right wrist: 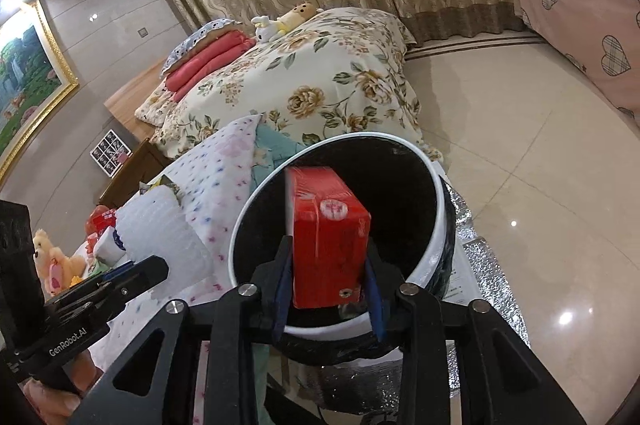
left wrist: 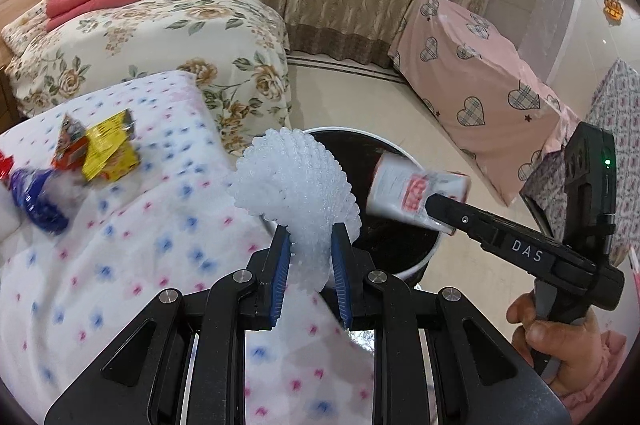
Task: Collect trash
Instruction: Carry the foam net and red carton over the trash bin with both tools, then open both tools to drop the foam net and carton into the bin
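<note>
Nearest the left wrist camera, the left gripper [left wrist: 310, 257] has its jaws drawn narrow and clamped on a white foam fruit net [left wrist: 294, 181]. The net bulges above the blue pads [left wrist: 281, 265] and is pinched thin between them, which marks it as very light, soft and springy. It is judged unlikely to slip or break, though it may cling to the pads on release. A hold on its gathered lower end, as now, looks sound. The net hangs over the bed edge nearest the trash bin [left wrist: 416, 261].

Right gripper [right wrist: 326, 289]: jaws part closed on a red drink carton [right wrist: 330, 237], pads against its two broad sides. The carton appears stiff-walled, smooth and glossy, so somewhat slippery. Its weight cannot be told, and if it is empty the walls would dent under firm pressure. A grip across the flat faces near the base suits it. It is held over the black-lined mouth of the bin, inside the line of the white rim, and seems ready to drop.

More wrappers remain on the dotted blanket [left wrist: 168, 225] towards the bed's far left: a yellow packet [left wrist: 110, 149], an orange packet [left wrist: 70, 145] and a blue wrapper [left wrist: 38, 201], all blurred. These look thin, crinkly and light, best pinched at an edge
</note>
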`<state>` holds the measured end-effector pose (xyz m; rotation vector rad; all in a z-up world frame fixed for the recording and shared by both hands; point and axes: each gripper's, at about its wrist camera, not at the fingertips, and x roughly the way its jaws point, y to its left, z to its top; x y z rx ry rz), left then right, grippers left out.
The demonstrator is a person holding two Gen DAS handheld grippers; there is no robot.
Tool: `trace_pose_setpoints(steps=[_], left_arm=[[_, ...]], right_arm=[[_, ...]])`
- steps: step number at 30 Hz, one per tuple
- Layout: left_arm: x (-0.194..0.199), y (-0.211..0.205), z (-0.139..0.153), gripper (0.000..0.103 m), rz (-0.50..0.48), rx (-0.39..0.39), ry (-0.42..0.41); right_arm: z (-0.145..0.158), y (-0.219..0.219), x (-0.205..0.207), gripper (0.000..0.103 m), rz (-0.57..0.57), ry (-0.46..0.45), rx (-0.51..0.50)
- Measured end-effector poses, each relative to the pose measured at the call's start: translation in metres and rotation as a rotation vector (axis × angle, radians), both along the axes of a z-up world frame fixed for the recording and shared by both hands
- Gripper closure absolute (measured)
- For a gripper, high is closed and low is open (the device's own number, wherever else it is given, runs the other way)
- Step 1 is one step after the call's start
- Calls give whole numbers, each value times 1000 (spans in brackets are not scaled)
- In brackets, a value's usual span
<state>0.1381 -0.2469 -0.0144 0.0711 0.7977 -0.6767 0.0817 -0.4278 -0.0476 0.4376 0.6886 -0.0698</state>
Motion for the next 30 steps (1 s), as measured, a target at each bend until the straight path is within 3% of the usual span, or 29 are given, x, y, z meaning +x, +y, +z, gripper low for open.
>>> trace_pose_setpoints(steps=[20, 21, 25, 30], left_arm=[[22, -38, -13, 80, -38, 46, 42], [22, -38, -14, 78, -36, 48, 45], [21, -30, -14, 46, -13, 39, 48], [17, -9, -15, 45, 33, 13, 63]], right_arm=[[-5, -18, 22, 72, -28, 24, -13], [-5, -19, 22, 68, -29, 27, -10], [-3, -24, 21, 55, -56, 22, 9], [1, -19, 17, 27, -55, 1, 22]])
